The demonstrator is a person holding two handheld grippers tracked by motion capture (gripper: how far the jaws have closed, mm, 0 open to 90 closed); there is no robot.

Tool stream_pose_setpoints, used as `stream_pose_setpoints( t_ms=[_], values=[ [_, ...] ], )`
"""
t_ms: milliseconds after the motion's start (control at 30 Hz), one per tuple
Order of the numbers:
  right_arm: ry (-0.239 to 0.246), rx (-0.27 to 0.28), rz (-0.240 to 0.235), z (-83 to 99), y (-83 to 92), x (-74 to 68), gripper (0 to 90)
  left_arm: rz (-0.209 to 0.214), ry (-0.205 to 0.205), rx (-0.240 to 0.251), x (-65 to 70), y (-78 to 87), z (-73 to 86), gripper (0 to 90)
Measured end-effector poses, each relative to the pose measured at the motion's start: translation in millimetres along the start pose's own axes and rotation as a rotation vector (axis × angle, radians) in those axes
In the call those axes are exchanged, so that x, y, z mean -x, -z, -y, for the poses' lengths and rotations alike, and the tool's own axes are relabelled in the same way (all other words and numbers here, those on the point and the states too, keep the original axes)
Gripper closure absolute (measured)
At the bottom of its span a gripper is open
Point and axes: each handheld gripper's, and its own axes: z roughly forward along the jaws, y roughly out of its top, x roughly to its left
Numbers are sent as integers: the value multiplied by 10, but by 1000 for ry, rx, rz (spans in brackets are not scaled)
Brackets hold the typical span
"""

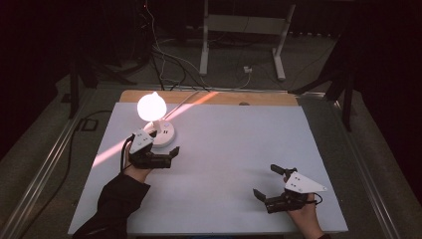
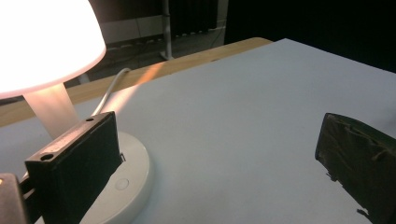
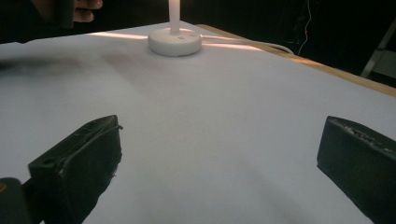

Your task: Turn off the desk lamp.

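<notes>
A small white table lamp (image 1: 151,107) is lit and glows brightly at the back left of the white sheet (image 1: 229,144); its round base (image 1: 164,134) carries a button. My left gripper (image 1: 168,148) stands open right beside that base. In the left gripper view the lamp base (image 2: 128,179) sits just behind one of the left gripper's fingers (image 2: 74,170), touching or nearly so, under the glowing shade (image 2: 42,42). My right gripper (image 1: 267,181) is open near the front right, with nothing between its fingers (image 3: 79,163). From there the lamp base (image 3: 175,42) stands far off.
A white cable (image 2: 109,91) runs from the lamp over the wooden back edge (image 1: 224,97) of the table. Beyond are a dim floor, loose wires and a white table frame (image 1: 244,30). The person's other hand (image 3: 77,9) shows in the right gripper view.
</notes>
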Motion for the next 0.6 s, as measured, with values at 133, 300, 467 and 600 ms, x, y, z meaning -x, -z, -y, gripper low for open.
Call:
stream_pose_setpoints(
  t_ms=[133, 300, 467, 600],
  values=[
    [-2, 0, -2, -2, -4, 1, 0, -27, 30, -8, -45, -61, 14, 6],
    [-3, 1, -3, -1, -4, 3, 0, -78, 77, -16, -113, -125, 20, 6],
    [-3, 2, -5, 0, -4, 6, 0, -81, 79, -27, -152, -173, 18, 24],
    [-4, -2, -8, 4, -10, 6, 0, -99, 83, -36, -175, -199, 31, 83]
  ],
)
